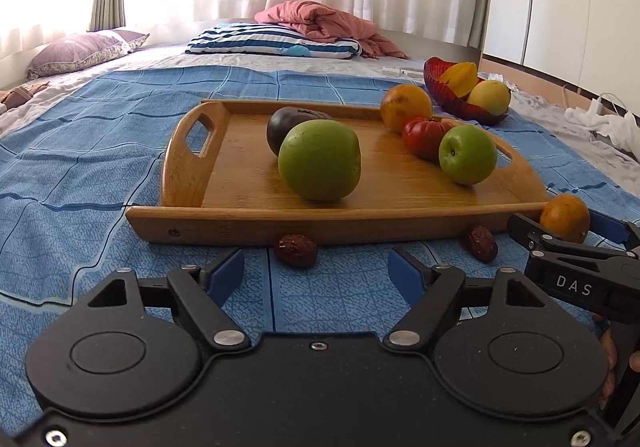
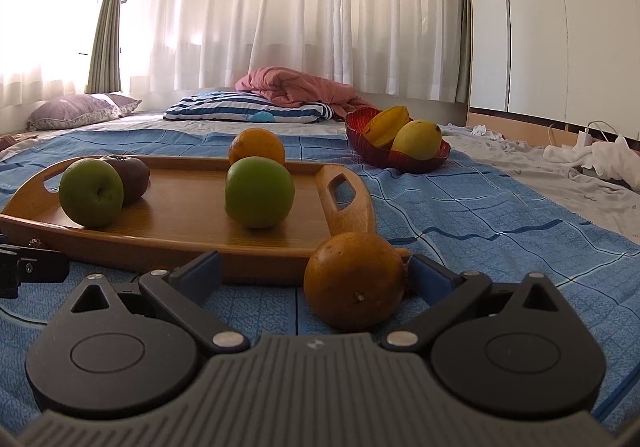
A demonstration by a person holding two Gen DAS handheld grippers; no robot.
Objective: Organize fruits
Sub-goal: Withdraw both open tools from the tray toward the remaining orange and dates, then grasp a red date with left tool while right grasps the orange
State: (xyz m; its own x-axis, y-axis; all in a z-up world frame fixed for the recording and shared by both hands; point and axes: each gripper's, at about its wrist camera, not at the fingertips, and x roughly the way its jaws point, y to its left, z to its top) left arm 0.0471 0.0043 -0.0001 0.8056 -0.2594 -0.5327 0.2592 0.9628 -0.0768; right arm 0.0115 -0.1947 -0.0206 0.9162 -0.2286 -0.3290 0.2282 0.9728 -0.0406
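A wooden tray on the blue sheet carries a big green fruit, a dark purple fruit, an orange, a red tomato and a green apple. Two dried dates lie in front of the tray; the nearer date sits just ahead of my left gripper, which is open and empty. A second orange rests on the sheet at the tray's corner, between the fingers of my open right gripper. It is close to the right pad and far from the left one.
A red bowl holding a starfruit and a yellow fruit stands beyond the tray on the right. Pillows and a pink blanket lie at the bed's far end. White cloth and cables sit at the right edge.
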